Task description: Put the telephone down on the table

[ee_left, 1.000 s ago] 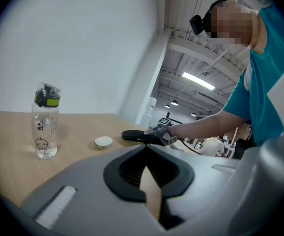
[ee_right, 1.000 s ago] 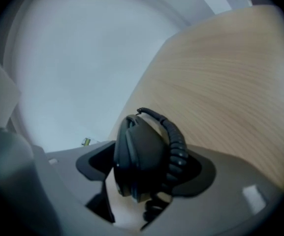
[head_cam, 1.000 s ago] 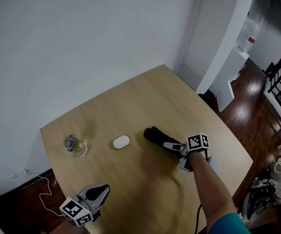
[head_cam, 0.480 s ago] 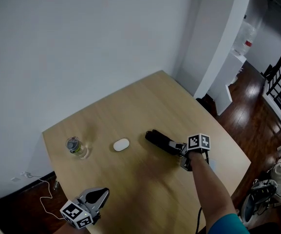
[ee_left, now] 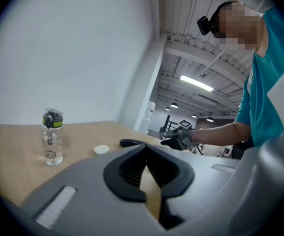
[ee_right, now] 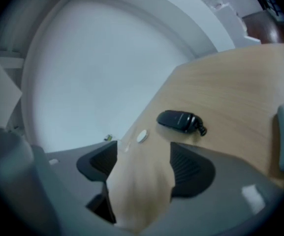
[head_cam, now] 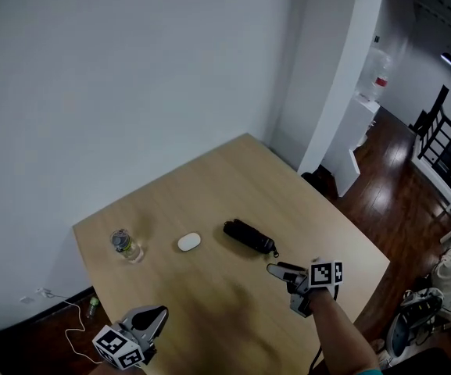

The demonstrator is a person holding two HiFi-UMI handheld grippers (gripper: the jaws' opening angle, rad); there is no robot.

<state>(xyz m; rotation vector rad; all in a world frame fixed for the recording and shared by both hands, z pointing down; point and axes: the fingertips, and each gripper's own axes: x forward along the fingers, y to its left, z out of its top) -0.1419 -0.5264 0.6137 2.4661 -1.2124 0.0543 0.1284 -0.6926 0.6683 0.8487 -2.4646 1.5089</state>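
Right tool [head_cam: 278, 269] is spread, jaws just eased in a touch, nothing between them. The telephone [head_cam: 248, 236] lies flat on the table [head_cam: 209, 180], just beyond, untouched. Best to back away straight, clear of its cord. Left tool [head_cam: 155, 316], pressed together, hangs near-left.

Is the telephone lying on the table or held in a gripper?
On the table: the telephone lies flat there, clear of the right gripper, whose jaws, just closed slightly, stand open and empty.
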